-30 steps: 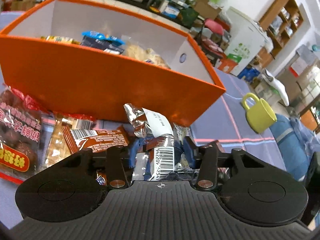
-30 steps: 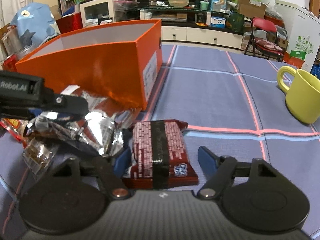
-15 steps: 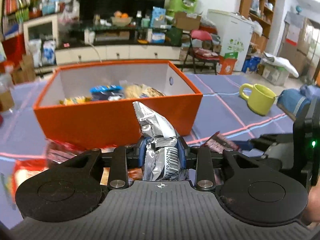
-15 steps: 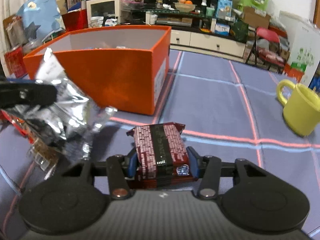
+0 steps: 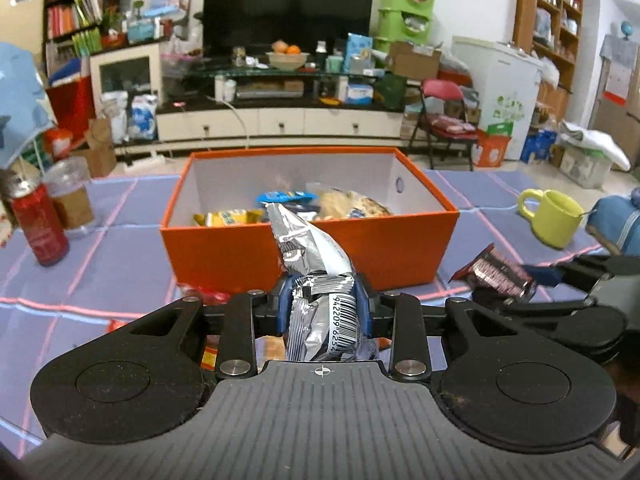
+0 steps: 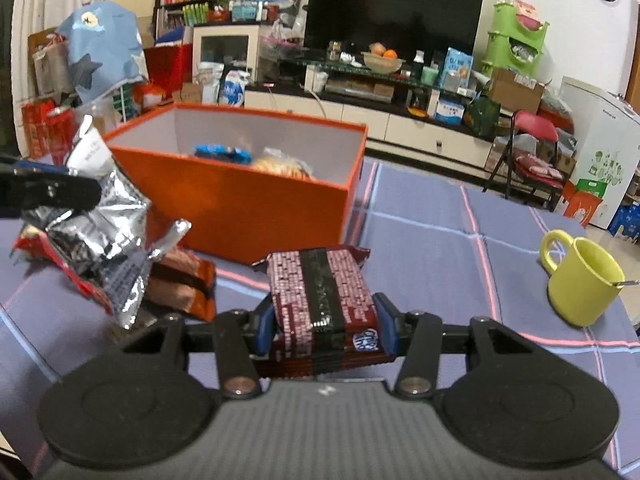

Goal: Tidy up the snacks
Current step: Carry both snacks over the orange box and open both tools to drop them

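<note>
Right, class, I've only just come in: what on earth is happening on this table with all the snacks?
A person is sorting snacks with a handheld claw in each hand. The left claw is shut on a silver foil packet, held up in front of the orange box. The right claw grips a dark red wrapped bar, lifted off the table. The box already holds a few snacks. More packets lie on the blue cloth beside it, and a yellow mug stands off to the right.
</note>
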Demonstrator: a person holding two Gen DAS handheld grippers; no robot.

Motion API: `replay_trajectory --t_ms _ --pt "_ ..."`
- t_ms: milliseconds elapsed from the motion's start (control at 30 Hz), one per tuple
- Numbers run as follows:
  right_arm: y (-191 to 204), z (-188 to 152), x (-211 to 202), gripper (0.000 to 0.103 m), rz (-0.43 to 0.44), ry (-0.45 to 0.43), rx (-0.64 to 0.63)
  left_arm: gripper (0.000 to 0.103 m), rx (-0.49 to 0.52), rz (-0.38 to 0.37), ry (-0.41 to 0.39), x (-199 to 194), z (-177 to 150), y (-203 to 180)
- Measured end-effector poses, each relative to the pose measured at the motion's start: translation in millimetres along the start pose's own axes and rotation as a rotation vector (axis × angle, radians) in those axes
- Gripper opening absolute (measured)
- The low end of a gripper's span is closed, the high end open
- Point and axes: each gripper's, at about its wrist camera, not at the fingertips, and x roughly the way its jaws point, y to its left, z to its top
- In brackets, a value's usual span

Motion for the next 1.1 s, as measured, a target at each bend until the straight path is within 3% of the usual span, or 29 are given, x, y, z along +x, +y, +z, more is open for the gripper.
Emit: replay_trajectory --t_ms 233,367,800,933,1100 --pt "8 9 -7 0.051 0.011 -0.015 -0.002 0.009 -0.006 0.132 0.005 -4 1 13" --pt "11 13 -15 0.051 0.012 -0.02 -0.005 0.009 -0.023 0.158 0.005 -7 2 19" --pt "27 34 -39 0.051 0.038 -0.082 0.003 0.009 -0.032 0.155 -0.05 -38 15 28" --pt "27 47 -38 0.051 0.056 -0.095 0.013 0.009 -0.075 0.119 -0.078 -47 34 41" --pt "23 77 -20 0.051 0.072 -0.122 0.045 0.009 -0.06 0.121 -0.128 -37 73 50"
